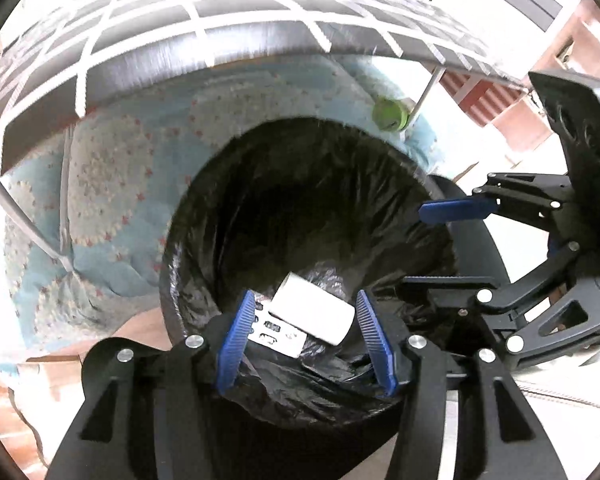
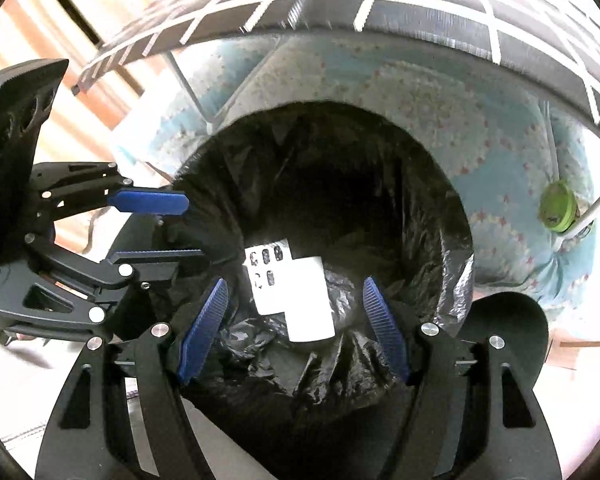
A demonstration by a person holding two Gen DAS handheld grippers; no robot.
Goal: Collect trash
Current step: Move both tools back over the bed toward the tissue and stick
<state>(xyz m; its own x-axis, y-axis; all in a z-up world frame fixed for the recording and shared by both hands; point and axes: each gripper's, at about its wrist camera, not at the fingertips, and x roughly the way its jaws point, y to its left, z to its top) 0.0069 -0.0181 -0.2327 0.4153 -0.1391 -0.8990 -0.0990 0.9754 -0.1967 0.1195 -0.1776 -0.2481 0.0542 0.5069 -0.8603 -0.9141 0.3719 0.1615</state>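
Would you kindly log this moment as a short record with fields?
bin: black-lined bin, open top, in front of a grid-topped table
contents: white box lying on a punched white card
left gripper: jaws open, empty, above the bin
right gripper: jaws open, empty, above the bin
floor: green disc on a blue mat

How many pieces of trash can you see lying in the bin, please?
2: a white box and a flat white card with dark cut-outs partly beneath it, both at the bottom of the black bag. Folds may hide more.
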